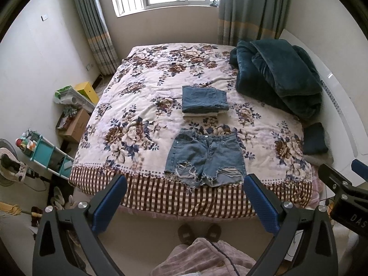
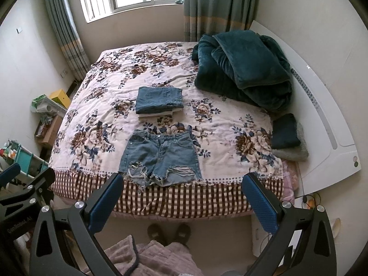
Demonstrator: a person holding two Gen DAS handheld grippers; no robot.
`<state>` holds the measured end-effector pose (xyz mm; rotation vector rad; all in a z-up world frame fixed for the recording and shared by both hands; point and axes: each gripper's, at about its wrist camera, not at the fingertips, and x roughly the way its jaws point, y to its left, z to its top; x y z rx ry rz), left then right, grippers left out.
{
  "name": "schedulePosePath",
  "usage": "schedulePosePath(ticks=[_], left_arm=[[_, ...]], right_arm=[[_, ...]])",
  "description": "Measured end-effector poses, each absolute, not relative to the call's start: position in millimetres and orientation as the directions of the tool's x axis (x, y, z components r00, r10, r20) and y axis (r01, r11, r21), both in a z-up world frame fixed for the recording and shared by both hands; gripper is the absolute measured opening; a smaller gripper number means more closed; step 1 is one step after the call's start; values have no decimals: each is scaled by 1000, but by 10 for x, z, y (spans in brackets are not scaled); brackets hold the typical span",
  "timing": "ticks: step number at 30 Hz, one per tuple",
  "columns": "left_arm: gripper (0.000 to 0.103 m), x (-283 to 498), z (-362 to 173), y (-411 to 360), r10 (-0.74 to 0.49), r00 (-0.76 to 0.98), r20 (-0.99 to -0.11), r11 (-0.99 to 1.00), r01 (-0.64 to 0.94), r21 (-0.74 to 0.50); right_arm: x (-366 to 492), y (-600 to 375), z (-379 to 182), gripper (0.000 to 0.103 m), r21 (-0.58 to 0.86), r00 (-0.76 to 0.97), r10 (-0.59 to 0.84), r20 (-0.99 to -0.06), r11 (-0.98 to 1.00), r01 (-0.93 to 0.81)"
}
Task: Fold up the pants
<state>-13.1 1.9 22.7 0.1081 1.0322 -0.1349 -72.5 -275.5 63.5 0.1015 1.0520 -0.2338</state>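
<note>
Frayed light-blue denim shorts [image 1: 204, 157] lie flat and unfolded near the front edge of the floral bed [image 1: 138, 96], waistband away from me; they also show in the right wrist view [image 2: 159, 156]. Behind them sits a stack of folded jeans [image 1: 204, 100] [image 2: 159, 101] on a pale folded item. My left gripper [image 1: 185, 200] is open and empty, held back above the bed's front edge. My right gripper [image 2: 181, 197] is open and empty, likewise short of the shorts. The right gripper shows at the right edge of the left wrist view [image 1: 342, 184].
A dark teal blanket [image 1: 278, 73] is heaped at the bed's back right. A small dark folded cloth [image 1: 314, 141] lies at the right edge by the white headboard [image 1: 340, 105]. Boxes and a teal rack [image 1: 46, 154] crowd the floor at left. Slippered feet [image 1: 199, 231] stand below.
</note>
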Motion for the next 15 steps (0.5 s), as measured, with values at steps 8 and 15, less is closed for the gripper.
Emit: schedulePosePath(ticks=[8, 15], left_arm=[[103, -110, 251, 9, -60, 508, -859, 986, 164, 28], [103, -80, 292, 31, -60, 512, -857, 986, 162, 28]], right_arm=[[-767, -2797, 693, 103, -34, 477, -147, -867, 971, 238], [-797, -2804, 719, 103, -35, 478, -147, -866, 972, 234]])
